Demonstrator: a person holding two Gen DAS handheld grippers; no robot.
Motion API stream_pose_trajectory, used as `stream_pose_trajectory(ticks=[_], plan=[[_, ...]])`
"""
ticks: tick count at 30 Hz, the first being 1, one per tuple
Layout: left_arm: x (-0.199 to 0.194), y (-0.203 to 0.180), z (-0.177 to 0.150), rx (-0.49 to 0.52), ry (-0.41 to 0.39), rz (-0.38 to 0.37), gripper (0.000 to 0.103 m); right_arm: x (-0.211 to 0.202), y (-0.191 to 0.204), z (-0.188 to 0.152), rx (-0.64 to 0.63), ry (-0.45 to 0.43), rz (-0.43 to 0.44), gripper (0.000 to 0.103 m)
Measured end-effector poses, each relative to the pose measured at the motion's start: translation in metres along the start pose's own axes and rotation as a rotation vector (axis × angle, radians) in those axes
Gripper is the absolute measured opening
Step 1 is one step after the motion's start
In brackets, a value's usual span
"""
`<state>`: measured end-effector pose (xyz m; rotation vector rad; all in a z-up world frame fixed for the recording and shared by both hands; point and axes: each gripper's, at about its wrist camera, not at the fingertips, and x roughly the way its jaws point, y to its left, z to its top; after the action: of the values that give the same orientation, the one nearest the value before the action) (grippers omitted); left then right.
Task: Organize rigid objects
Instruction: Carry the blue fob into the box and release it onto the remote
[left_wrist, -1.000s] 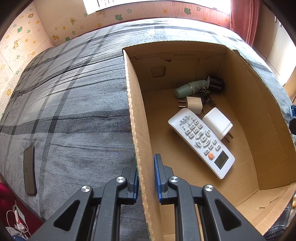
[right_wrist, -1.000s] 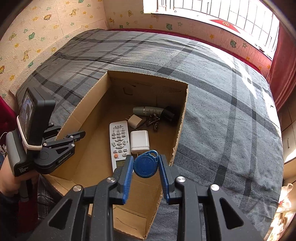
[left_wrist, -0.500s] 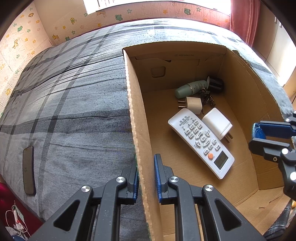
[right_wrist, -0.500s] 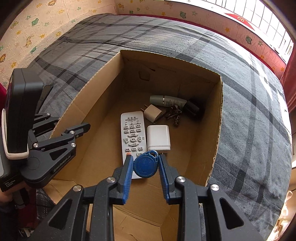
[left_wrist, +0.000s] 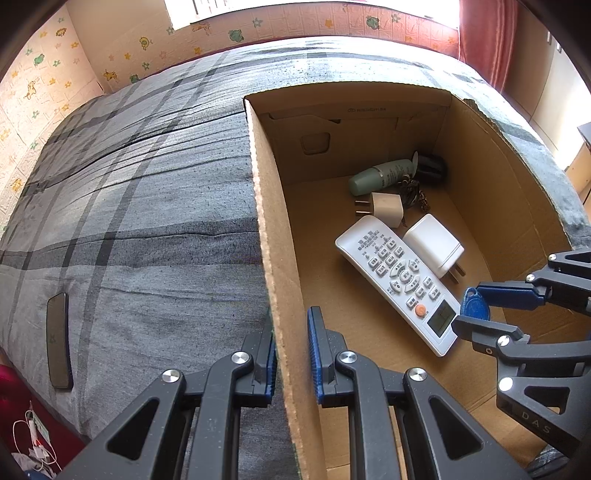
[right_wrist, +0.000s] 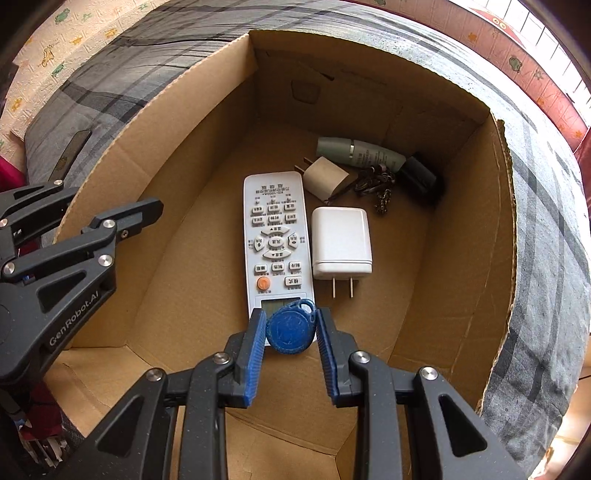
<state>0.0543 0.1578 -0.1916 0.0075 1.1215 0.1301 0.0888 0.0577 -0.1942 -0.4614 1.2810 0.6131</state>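
My right gripper (right_wrist: 291, 315) is shut on a blue key fob (right_wrist: 290, 330) and hangs inside the open cardboard box (right_wrist: 461, 258), just above the display end of a white remote (right_wrist: 275, 243). Beside the remote lies a white charger (right_wrist: 341, 240). Further back are a small plug adapter (right_wrist: 325, 177), a green tube (right_wrist: 354, 151), a bunch of keys (right_wrist: 376, 184) and a dark object (right_wrist: 419, 177). My left gripper (left_wrist: 291, 354) is shut on the box's left wall (left_wrist: 273, 240). From the left wrist, the fob (left_wrist: 474, 304) shows between the right fingers (left_wrist: 506, 295).
The box sits on a bed with a grey plaid cover (left_wrist: 147, 221). A dark phone (left_wrist: 58, 339) lies on the cover near the bed's left edge. White cables (left_wrist: 33, 435) lie on the floor below. A red curtain (left_wrist: 487, 37) hangs at the back right.
The right gripper has come down into the box with the fob, from above the rim to just over the remote. The left gripper has kept its hold on the wall.
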Motion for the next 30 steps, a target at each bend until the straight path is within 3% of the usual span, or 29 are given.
stream_pose_trajectory(ticks=[9,15,30], plan=[[0.0,-0.001,0.0,0.004,0.0,0.005,0.016,-0.001,0.0,0.0,0.015,-0.006,0.013,0.031],[0.0,-0.001,0.0,0.004,0.0,0.005,0.016,-0.008,0.002,0.001,0.02,-0.028,0.019,0.04],[0.0,-0.001,0.0,0.008,0.003,0.009,0.016,-0.054,0.004,-0.012,0.029,-0.131,-0.024,0.044]])
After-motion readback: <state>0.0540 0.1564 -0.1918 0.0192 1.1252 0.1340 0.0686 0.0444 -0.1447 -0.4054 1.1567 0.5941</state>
